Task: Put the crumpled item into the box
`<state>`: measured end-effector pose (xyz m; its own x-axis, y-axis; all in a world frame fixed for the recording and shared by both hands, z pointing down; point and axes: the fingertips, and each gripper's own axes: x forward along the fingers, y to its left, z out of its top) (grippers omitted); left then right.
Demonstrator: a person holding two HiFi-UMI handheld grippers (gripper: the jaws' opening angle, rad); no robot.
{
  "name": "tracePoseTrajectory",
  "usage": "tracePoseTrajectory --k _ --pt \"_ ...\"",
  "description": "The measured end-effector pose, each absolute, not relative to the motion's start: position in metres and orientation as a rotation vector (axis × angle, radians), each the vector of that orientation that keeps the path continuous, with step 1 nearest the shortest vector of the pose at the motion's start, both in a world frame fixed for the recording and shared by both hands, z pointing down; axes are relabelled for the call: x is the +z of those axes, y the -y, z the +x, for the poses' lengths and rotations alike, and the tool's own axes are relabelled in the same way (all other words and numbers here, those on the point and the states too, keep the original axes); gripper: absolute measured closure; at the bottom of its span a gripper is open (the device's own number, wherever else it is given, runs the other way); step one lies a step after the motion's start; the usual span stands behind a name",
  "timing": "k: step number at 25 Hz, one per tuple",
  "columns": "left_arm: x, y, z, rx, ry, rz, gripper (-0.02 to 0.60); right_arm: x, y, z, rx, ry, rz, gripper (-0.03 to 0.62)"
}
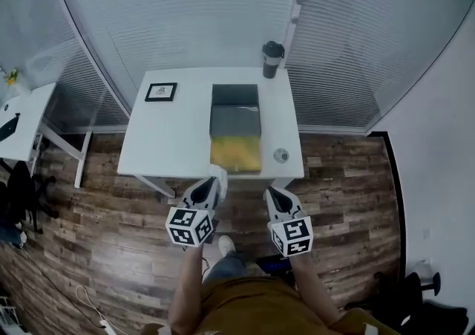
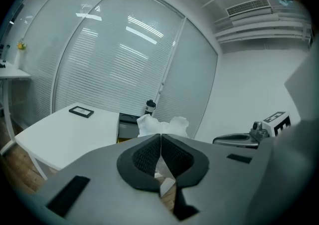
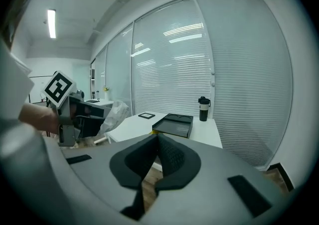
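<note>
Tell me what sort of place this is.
Probably an office: a white desk with a travel mug, full-height windows with slatted blinds, and a wood-plank floor.

Your left gripper (image 1: pixel 214 182) and right gripper (image 1: pixel 273 194) have pale grey-and-white bodies, and behind the jaws sit the left cube (image 1: pixel 190 226) and right cube (image 1: pixel 291 237), white with black square markers. Seen from their own cameras, the shells are smooth grey with small black rectangular insets either side, and the pads (image 2: pixel 147 157) are black and finely ribbed. You wear a mustard-brown shirt (image 1: pixel 260 304), blue-grey trousers (image 1: pixel 223 270) and a white shoe (image 1: pixel 226 245).
</note>
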<state>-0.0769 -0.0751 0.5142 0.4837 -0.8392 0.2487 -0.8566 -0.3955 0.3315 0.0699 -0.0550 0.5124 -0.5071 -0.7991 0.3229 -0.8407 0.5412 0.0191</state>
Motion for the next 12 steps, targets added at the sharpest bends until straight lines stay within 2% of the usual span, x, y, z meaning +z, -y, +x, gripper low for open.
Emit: tracePoseTrajectory --k 12 --pt "0.529 0.173 -0.098 0.113 1.32 2.363 0.552 0.508 0.149 0.045 0.18 2.417 1.451 0.582"
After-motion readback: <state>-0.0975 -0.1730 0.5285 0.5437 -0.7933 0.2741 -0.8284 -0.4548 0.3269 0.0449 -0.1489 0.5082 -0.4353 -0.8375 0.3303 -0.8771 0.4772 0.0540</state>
